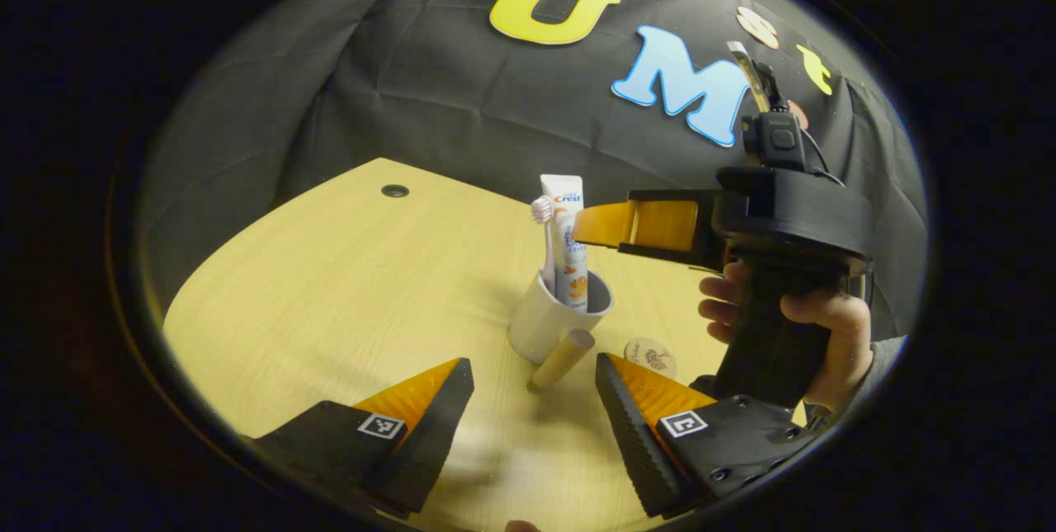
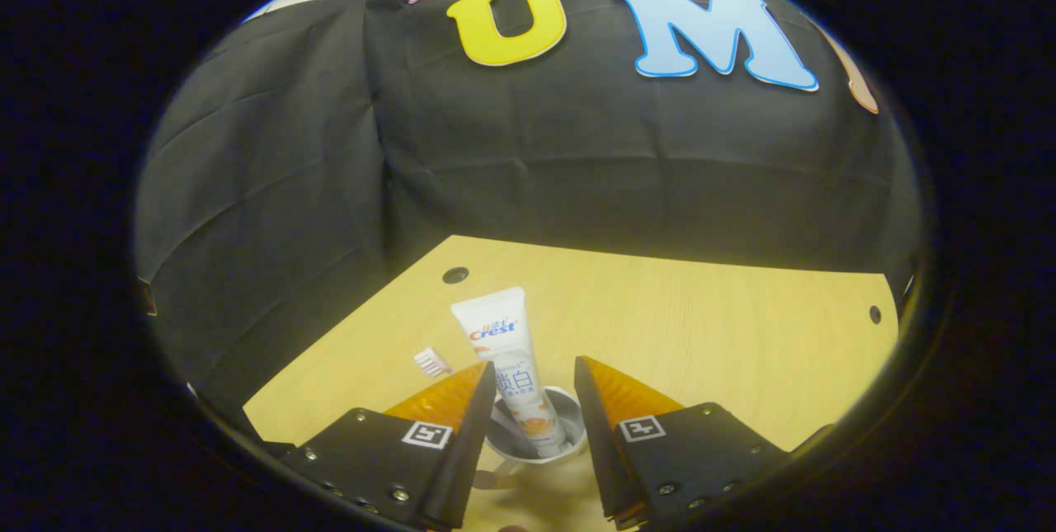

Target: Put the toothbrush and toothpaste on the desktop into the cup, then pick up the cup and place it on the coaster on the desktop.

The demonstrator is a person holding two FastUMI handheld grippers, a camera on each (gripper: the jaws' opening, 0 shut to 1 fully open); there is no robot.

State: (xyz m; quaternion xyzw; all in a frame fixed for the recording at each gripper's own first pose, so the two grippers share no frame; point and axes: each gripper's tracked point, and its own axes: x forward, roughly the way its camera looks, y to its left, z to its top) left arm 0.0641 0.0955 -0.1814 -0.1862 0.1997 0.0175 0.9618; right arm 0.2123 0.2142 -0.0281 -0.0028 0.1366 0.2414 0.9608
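Left gripper view: the cup (image 1: pixel 549 322) stands at frame centre with the toothbrush (image 1: pixel 544 239) and toothpaste (image 1: pixel 568 239) upright inside, its handle (image 1: pixel 563 359) pointing toward the lower centre of the frame, between the parted fingers of the left gripper (image 1: pixel 535 388) — nothing held. The coaster (image 1: pixel 651 357) lies just right of the cup. The right gripper (image 1: pixel 610 227), in a hand (image 1: pixel 792 326), hovers at the tube's upper right. Right gripper view: the right gripper (image 2: pixel 535 383) looks down — fingers apart, astride the tube, not pressing it.

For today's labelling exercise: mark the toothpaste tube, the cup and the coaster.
toothpaste tube (image 1: pixel 566 243), left gripper view, on the tube's printed body above the rim.
cup (image 1: pixel 540 326), left gripper view, on its outer wall.
coaster (image 1: pixel 652 357), left gripper view, on its round top face.
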